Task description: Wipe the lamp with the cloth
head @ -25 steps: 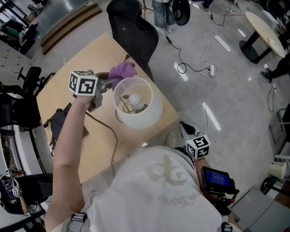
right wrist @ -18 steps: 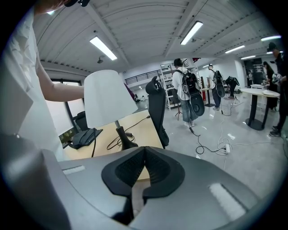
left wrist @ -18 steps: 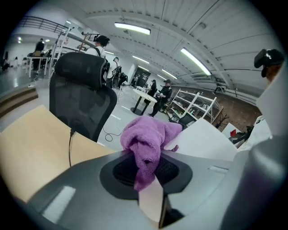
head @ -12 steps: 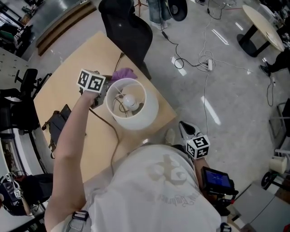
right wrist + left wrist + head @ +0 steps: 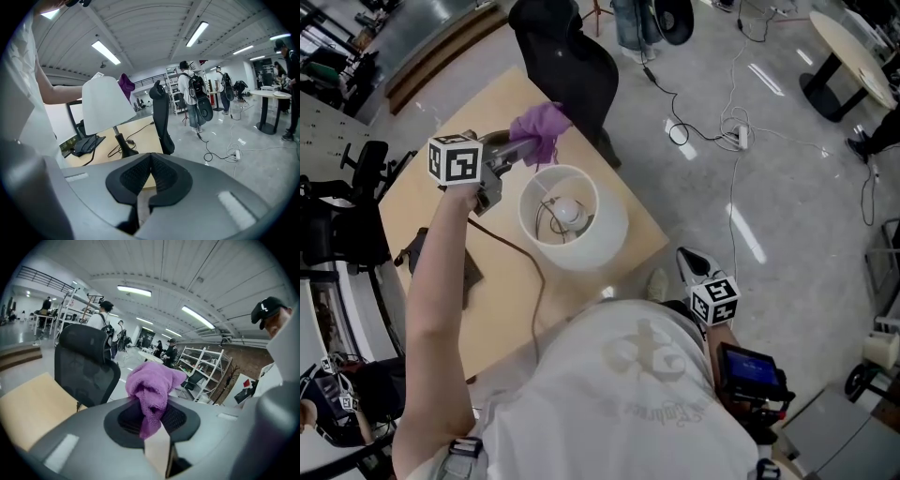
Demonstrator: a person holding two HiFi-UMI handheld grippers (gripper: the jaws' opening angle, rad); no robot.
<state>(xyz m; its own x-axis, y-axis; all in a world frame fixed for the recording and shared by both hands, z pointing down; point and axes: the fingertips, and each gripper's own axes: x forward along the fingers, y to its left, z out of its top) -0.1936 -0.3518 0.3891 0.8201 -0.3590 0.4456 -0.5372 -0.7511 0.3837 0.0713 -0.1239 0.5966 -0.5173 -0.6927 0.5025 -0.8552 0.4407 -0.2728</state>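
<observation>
Left gripper (image 5: 517,152) fingers grasp a soft, limp purple cloth (image 5: 539,127) beside the lamp (image 5: 605,234), which probably tips easily. Right gripper (image 5: 149,176) fingers clenched, empty.

Your soft purple cloth (image 5: 539,131) stands out against the pale beige wooden surface (image 5: 422,187) — the round lamp shade (image 5: 595,246) is plain white, its cord (image 5: 514,251) black. The grey left gripper (image 5: 508,157) and right gripper (image 5: 686,262) carry white cubes with black square markers. The mesh office chair (image 5: 567,66) is black — the floor (image 5: 750,187) glossy grey.
</observation>
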